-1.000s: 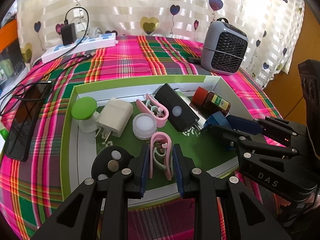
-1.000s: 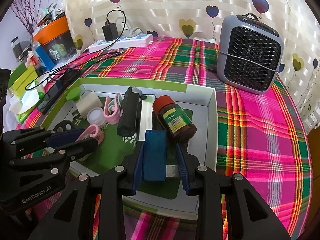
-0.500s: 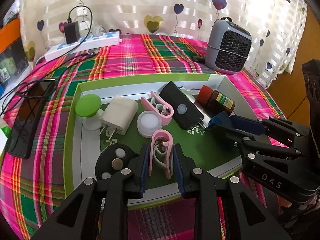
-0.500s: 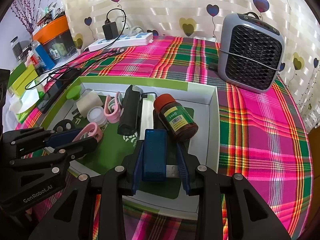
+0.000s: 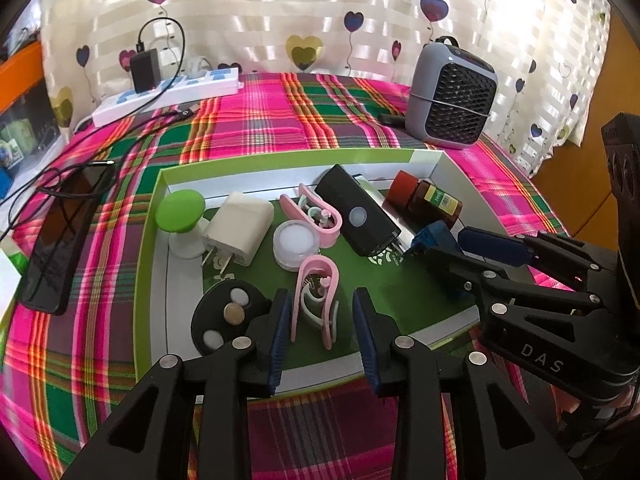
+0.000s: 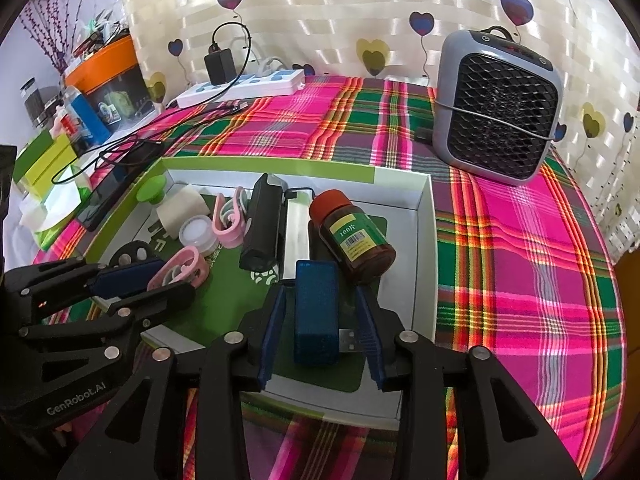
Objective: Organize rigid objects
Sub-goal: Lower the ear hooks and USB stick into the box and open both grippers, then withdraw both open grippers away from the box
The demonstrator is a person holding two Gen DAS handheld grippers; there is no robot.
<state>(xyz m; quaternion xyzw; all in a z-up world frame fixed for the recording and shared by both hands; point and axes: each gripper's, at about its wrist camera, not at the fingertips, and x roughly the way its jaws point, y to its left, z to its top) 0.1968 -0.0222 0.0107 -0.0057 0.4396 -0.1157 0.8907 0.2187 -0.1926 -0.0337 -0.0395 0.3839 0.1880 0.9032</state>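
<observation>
A green-rimmed tray [image 5: 156, 216] holds several objects. My left gripper [image 5: 322, 316] is open around a pink clip [image 5: 318, 292] lying in the tray's front, pads apart from it. My right gripper [image 6: 320, 320] is open around a blue USB box [image 6: 316, 312] lying in the tray, with gaps on both sides. Further in the tray lie a brown pill bottle [image 6: 352, 236], a black box [image 6: 262, 224], a second pink clip [image 5: 316, 214], a white round lid [image 5: 296, 242], a white charger [image 5: 238, 228], a green-topped holder [image 5: 180, 212] and a black disc [image 5: 228, 314].
A grey fan heater [image 6: 496, 104] stands at the back right of the plaid cloth. A white power strip [image 5: 168, 90] with a black adapter lies at the back left. A phone [image 5: 60, 236] and cables lie left of the tray. Boxes and bottles [image 6: 76, 120] crowd the far left.
Both grippers have opened: the left jaws widened away from the pink clip and the right jaws away from the blue USB box, which both now rest in the tray. Both cameras pulled back slightly.
</observation>
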